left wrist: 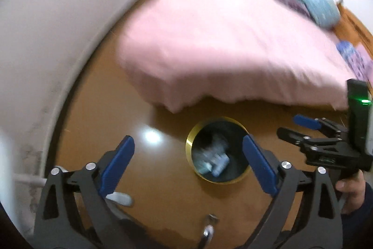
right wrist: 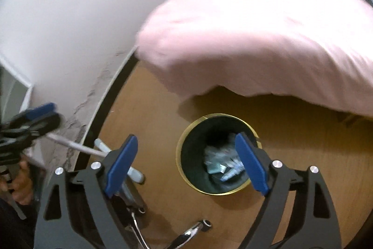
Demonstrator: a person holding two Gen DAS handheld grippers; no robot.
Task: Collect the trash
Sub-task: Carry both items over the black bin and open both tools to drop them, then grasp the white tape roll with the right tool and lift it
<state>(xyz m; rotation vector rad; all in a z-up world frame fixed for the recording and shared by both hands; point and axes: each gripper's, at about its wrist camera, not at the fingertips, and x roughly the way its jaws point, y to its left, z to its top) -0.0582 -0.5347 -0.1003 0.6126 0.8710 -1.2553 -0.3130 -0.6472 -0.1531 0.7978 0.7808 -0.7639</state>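
Hovering above the floor [left wrist: 98, 109], both grippers look down at the bin [left wrist: 218, 152], which stands in the lower middle of each frame, near the foot of the bed [left wrist: 221, 43]. The left gripper [left wrist: 188, 162] has its jaws wide and holds nothing. The right gripper [right wrist: 186, 165] also has wide, empty jaws; in the left view it shows at the right edge, where I cannot tell its opening well.

Trash [right wrist: 221, 166] already lies inside the bin: pale, crumpled pieces, too blurred to name. A white rod [right wrist: 74, 145] with thin metal legs lies at the lower left of the right view, near the wall [right wrist: 58, 27]; what it is I cannot say.

Both pictures are smeared, so the hands seem to be moving fast. I judge the risk to be this: a quick sweep low over the bin may knock its gold rim and tip it, spilling the collected trash. A finger may also catch the metal legs below.
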